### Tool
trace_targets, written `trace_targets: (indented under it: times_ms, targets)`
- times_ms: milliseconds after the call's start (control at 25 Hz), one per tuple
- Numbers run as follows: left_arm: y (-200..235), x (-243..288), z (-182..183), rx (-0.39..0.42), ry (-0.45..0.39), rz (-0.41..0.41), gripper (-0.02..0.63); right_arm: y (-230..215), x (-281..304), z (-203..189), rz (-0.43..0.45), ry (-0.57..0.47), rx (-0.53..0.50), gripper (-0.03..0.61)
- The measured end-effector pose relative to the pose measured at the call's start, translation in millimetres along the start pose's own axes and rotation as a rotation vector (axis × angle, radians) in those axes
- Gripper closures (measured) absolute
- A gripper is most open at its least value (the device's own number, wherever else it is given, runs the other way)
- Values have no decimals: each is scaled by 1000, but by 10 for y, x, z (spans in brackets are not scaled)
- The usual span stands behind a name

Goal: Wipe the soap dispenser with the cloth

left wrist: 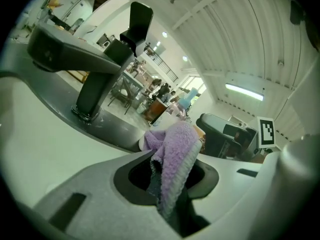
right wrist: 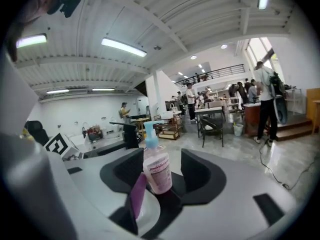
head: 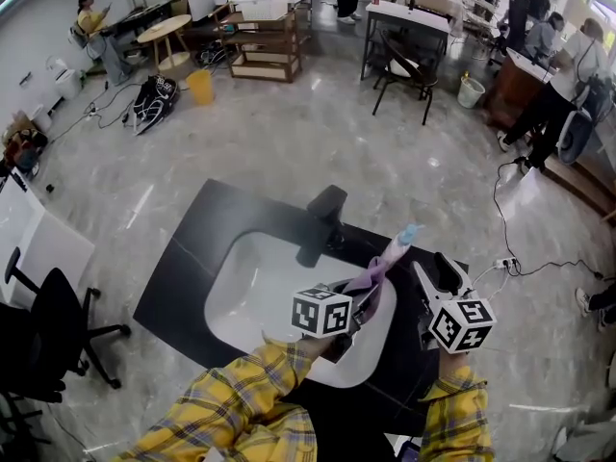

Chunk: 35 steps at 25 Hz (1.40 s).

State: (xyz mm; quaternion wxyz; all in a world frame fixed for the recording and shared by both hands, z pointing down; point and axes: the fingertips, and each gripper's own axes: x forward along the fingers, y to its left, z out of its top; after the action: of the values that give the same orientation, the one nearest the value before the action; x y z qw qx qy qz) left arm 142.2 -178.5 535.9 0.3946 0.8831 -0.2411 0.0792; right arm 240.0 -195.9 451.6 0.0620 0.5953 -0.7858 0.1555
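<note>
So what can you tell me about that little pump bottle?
The soap dispenser is a small clear bottle of pink liquid with a light blue pump and a printed label. It stands between the jaws of the right gripper; whether they clamp it is unclear. The lilac cloth in the left gripper touches its side.

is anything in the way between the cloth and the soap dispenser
Nothing visible stands between them. The cloth, clamped in the left gripper, lies right against the side of the soap dispenser, which the right gripper holds between its jaws.
</note>
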Motion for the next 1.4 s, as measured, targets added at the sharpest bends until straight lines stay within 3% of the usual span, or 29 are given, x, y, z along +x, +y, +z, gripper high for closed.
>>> trace_targets:
  times_ms: [560, 800, 1240, 1400]
  targets:
    - [-199, -500, 306, 71, -82, -33, 528, 128, 324, 99, 402, 125, -238, 354]
    - [-229, -798, 317, 71, -110, -51, 528, 248, 475, 97, 563, 189, -411, 353]
    - [-242, -984, 270, 76, -125, -69, 528, 468, 666, 5, 777, 270, -455, 359]
    - [-276, -971, 274, 83, -123, -83, 528, 513, 663, -7, 825, 279, -463, 403]
